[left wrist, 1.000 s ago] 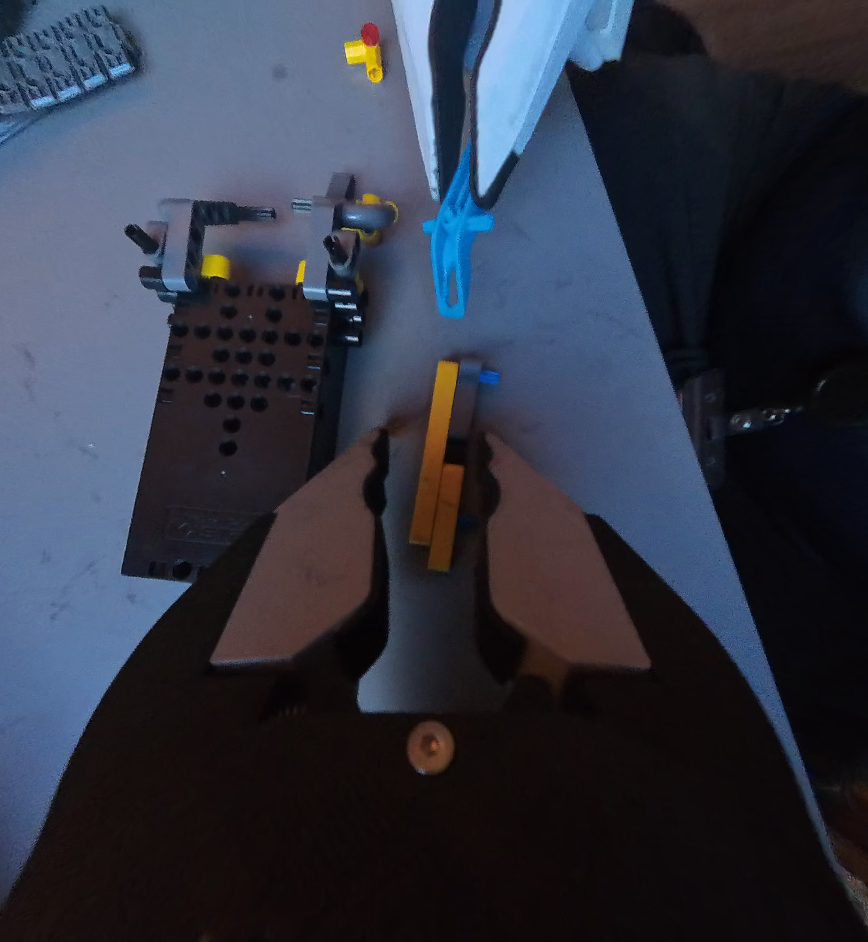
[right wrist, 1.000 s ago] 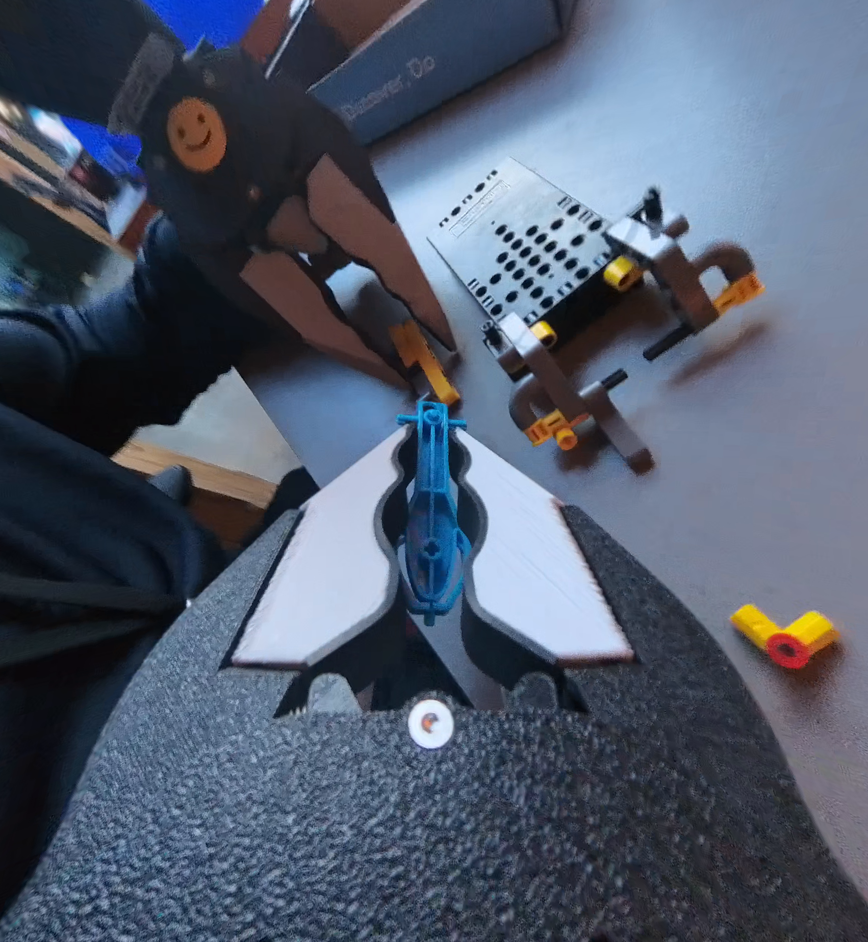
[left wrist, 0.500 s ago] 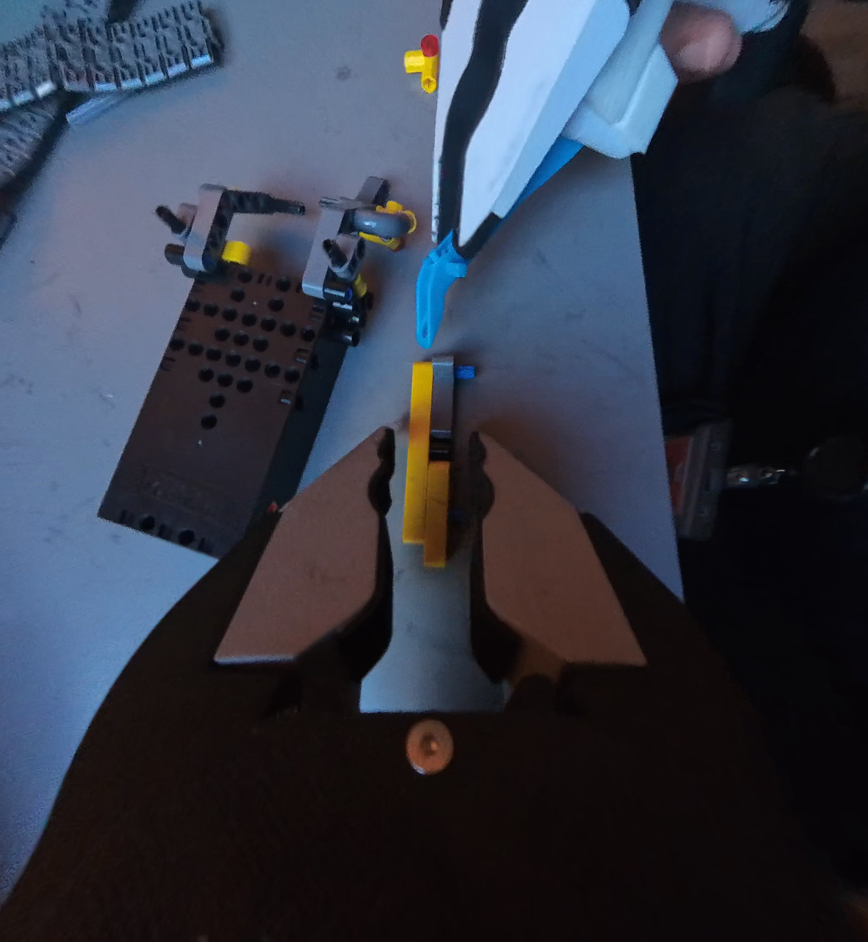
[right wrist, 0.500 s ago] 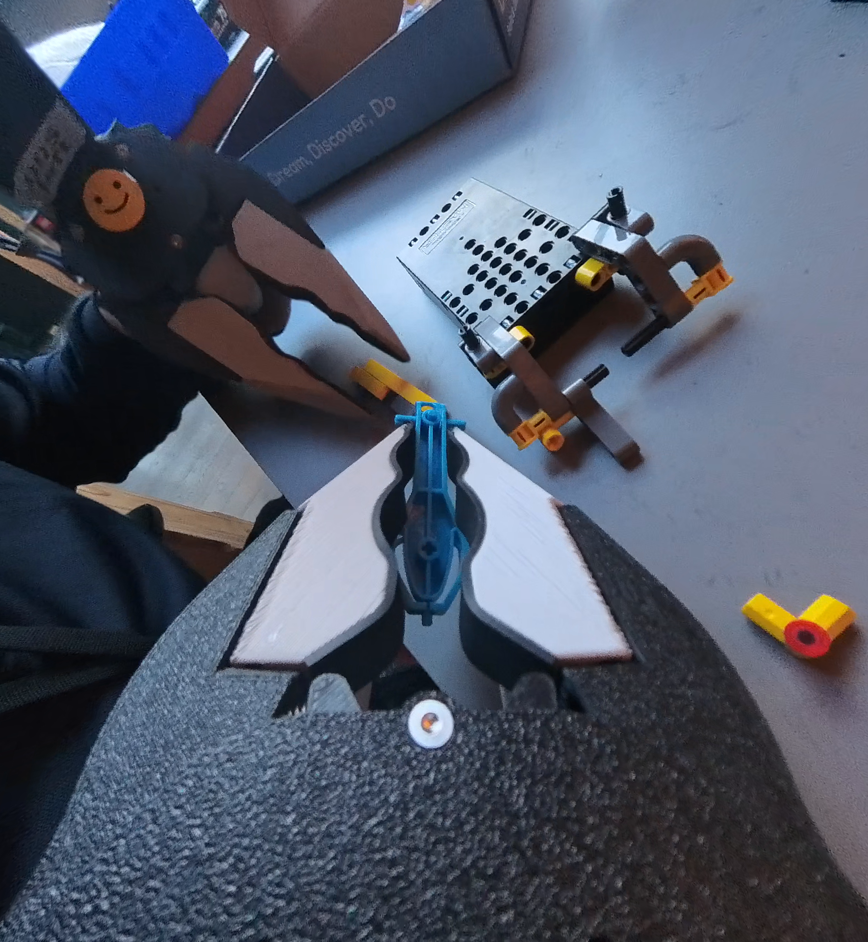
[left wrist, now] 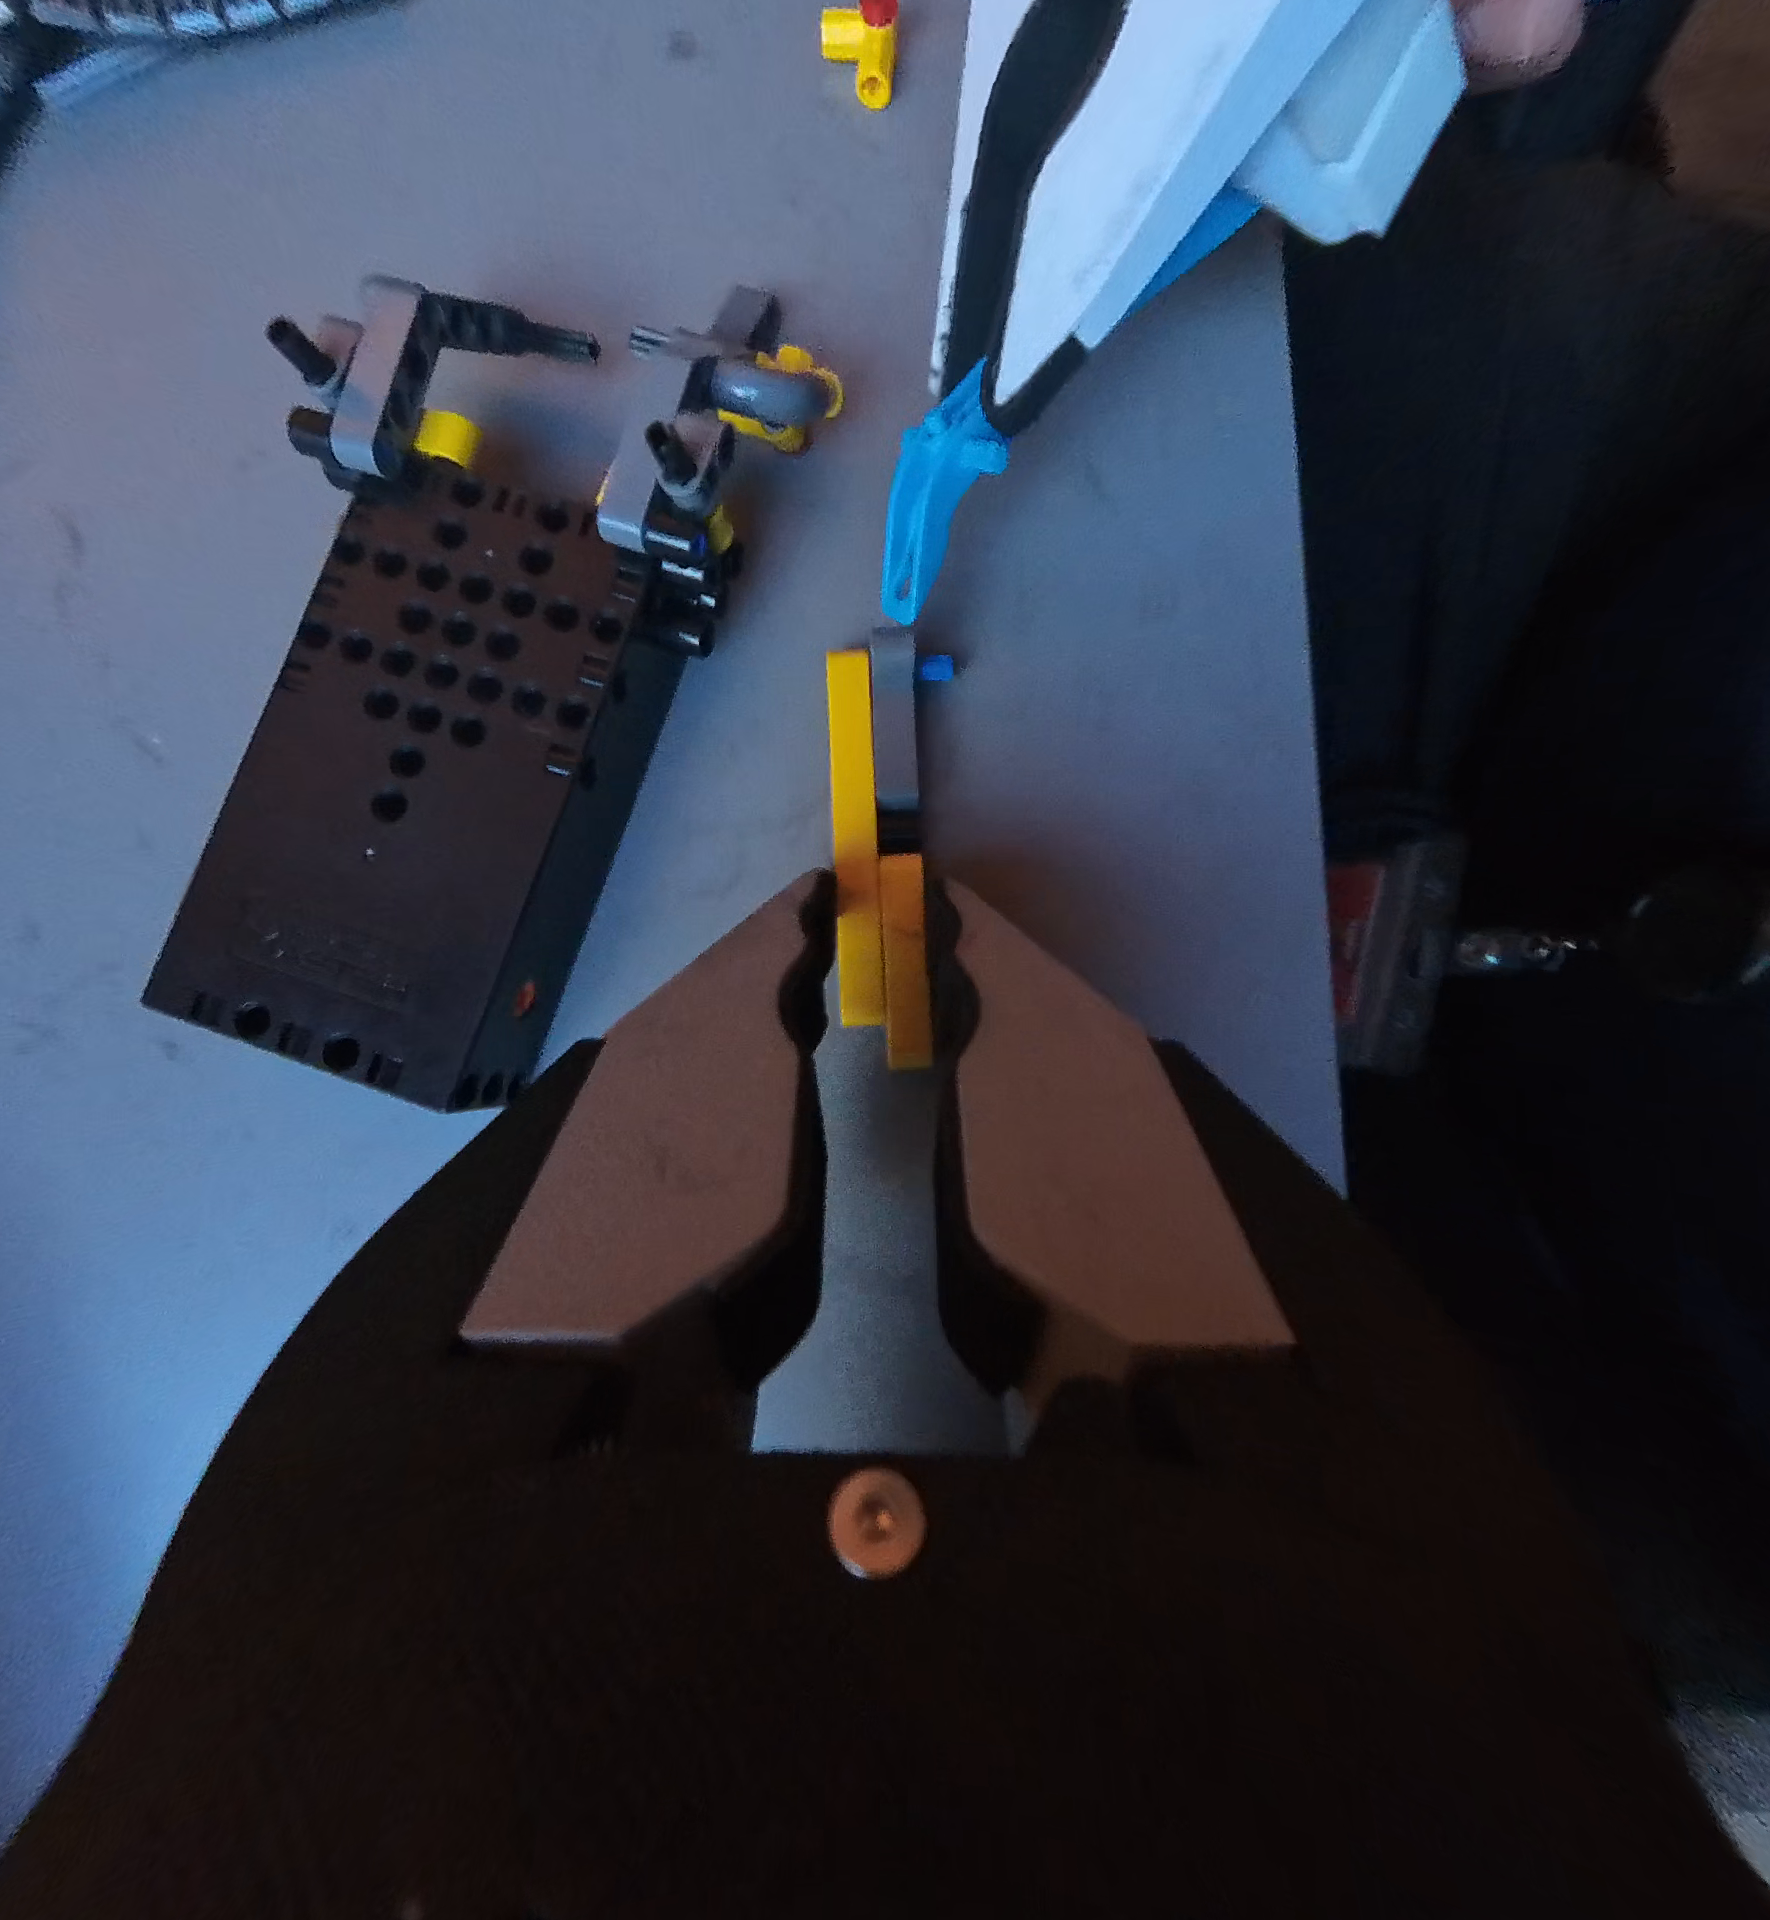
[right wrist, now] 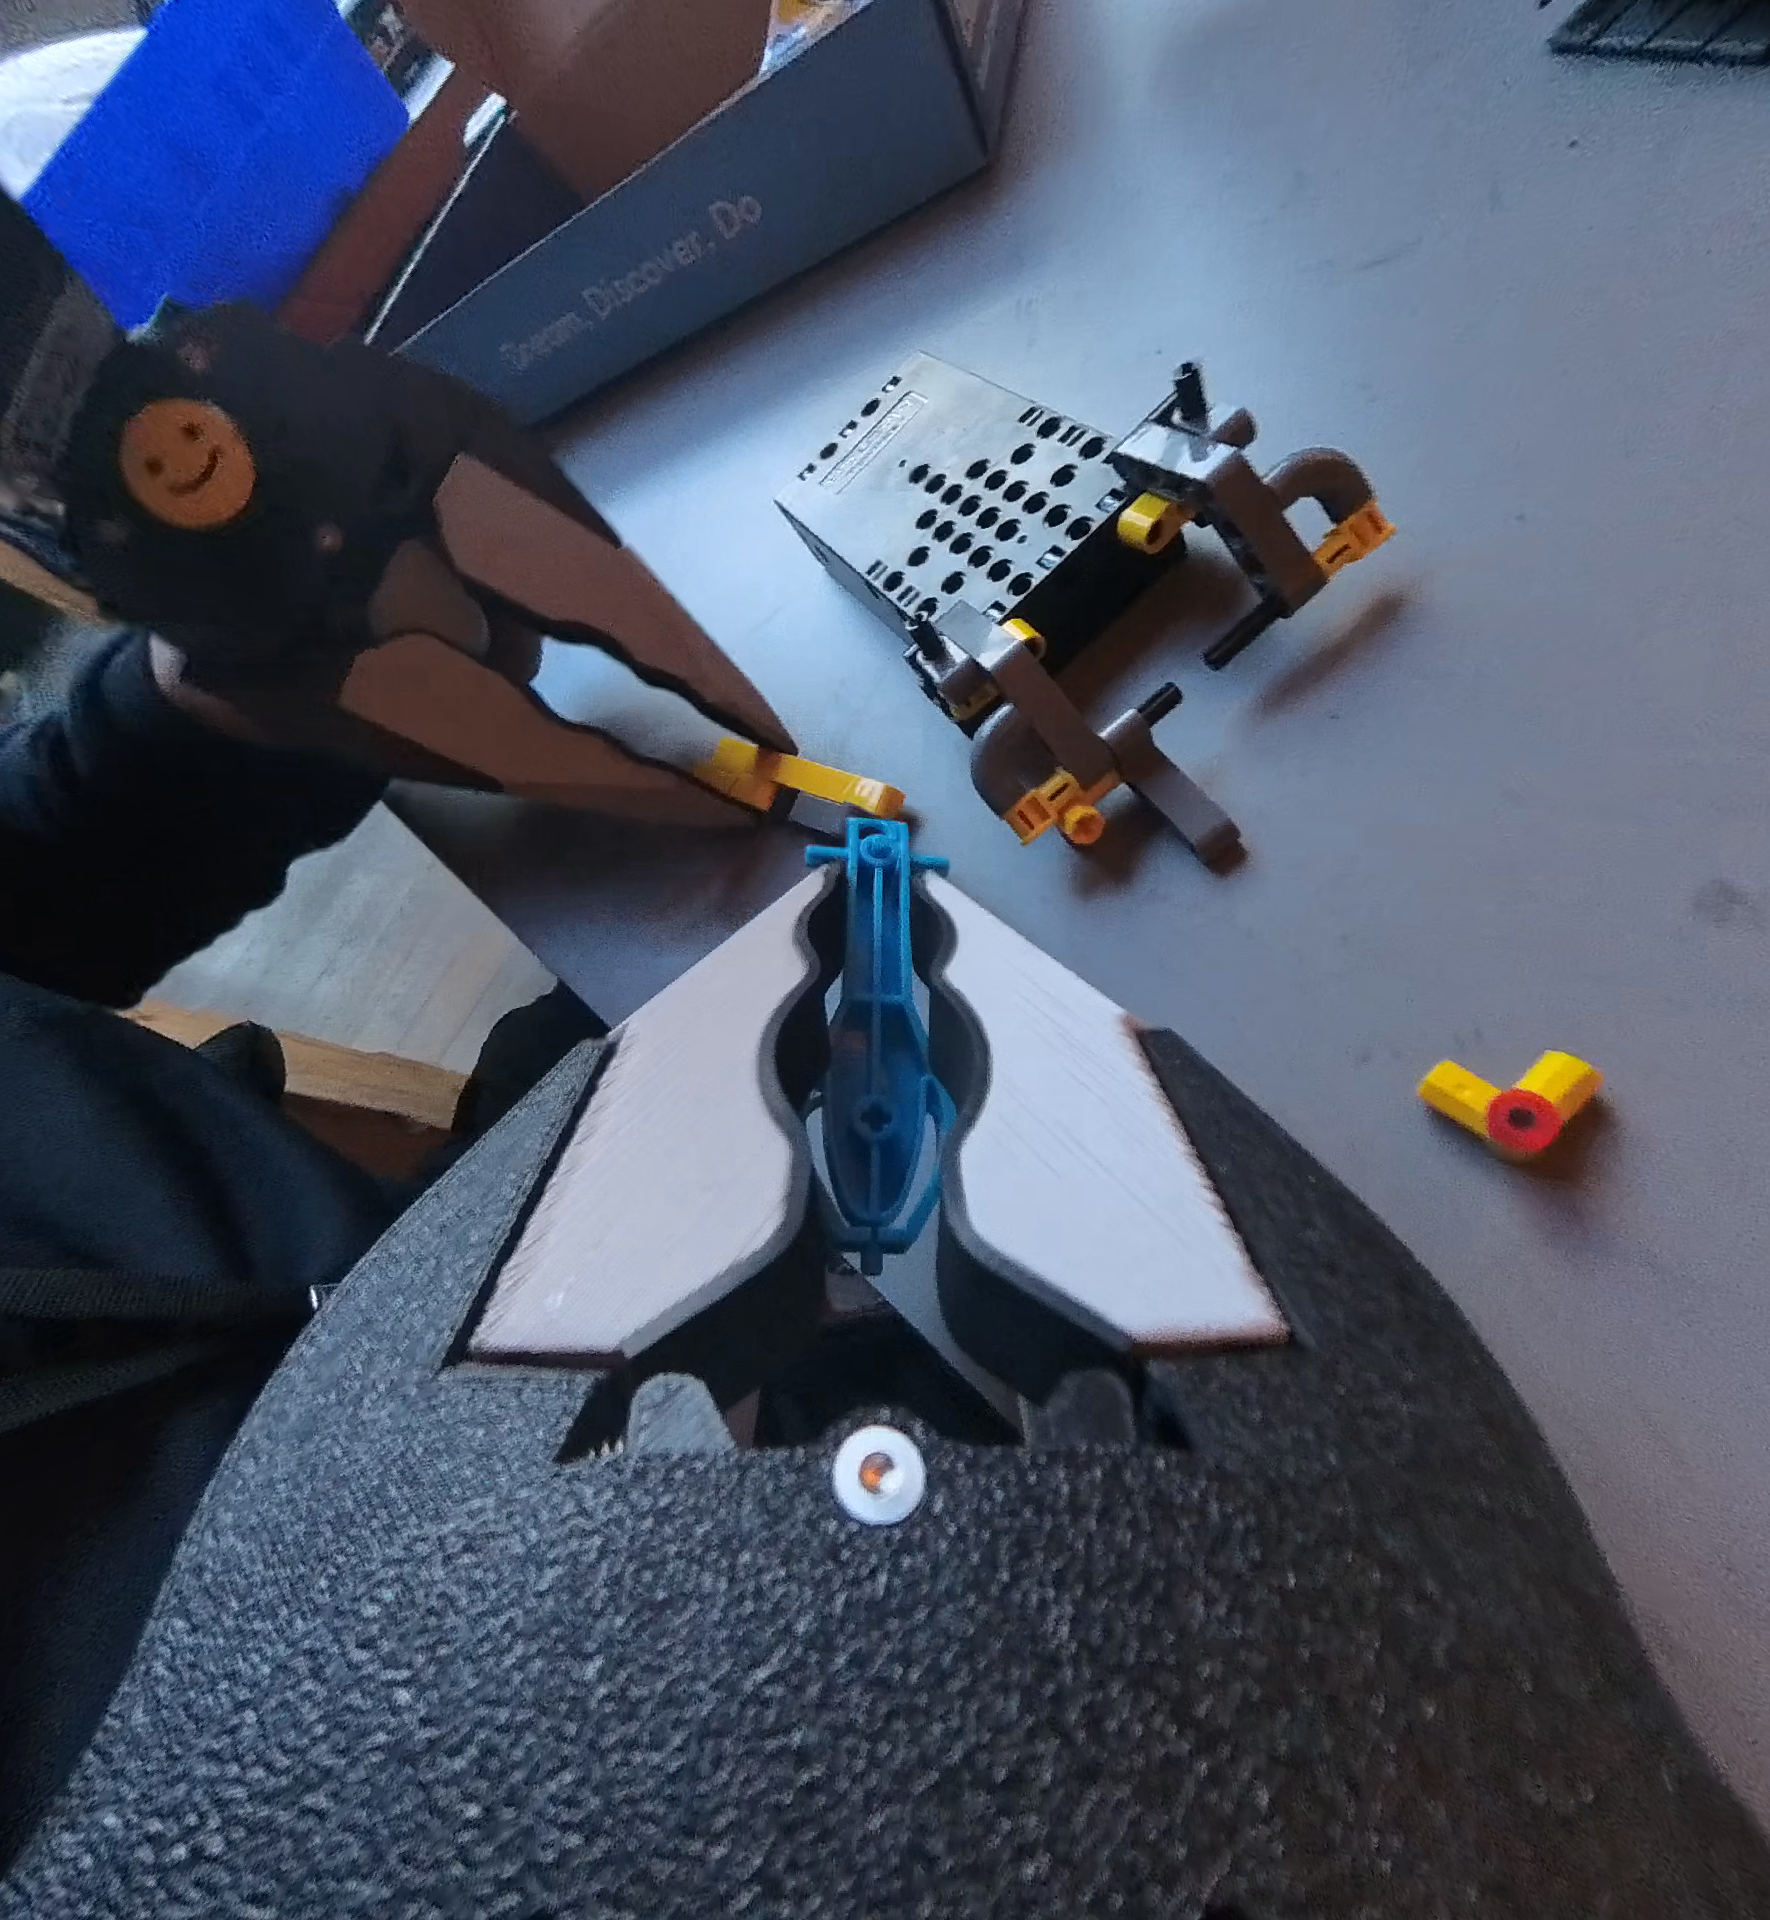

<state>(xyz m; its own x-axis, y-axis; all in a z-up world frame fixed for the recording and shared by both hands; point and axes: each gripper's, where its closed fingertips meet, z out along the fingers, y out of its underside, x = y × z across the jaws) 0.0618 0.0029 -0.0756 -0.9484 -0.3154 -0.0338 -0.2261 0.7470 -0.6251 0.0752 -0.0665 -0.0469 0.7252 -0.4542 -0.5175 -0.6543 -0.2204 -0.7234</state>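
Observation:
My left gripper (left wrist: 883,902) is shut on the near end of a yellow and grey beam piece (left wrist: 853,748) lying on the grey table (left wrist: 185,1195). My right gripper (right wrist: 876,883) is shut on a thin blue part (right wrist: 876,1049) that sticks out past its tips. The blue part's tip (left wrist: 917,520) hangs just above the far grey end of the beam piece. In the right wrist view the left gripper (right wrist: 772,764) comes in from the left, holding the beam piece (right wrist: 824,781) right in front of the blue part.
A black perforated block (left wrist: 424,748) with grey and yellow arms lies left of the beam piece; it also shows in the right wrist view (right wrist: 974,509). A small yellow and red connector (right wrist: 1509,1101) lies apart. A dark box (right wrist: 735,177) stands behind. The table edge (left wrist: 1312,831) runs close on the right. Left tips to right tips: about 8 cm.
My left gripper's fingers have closed in onto the yellow and grey beam piece. My right gripper has tilted and brought the blue part's tip closer to the beam's far end.

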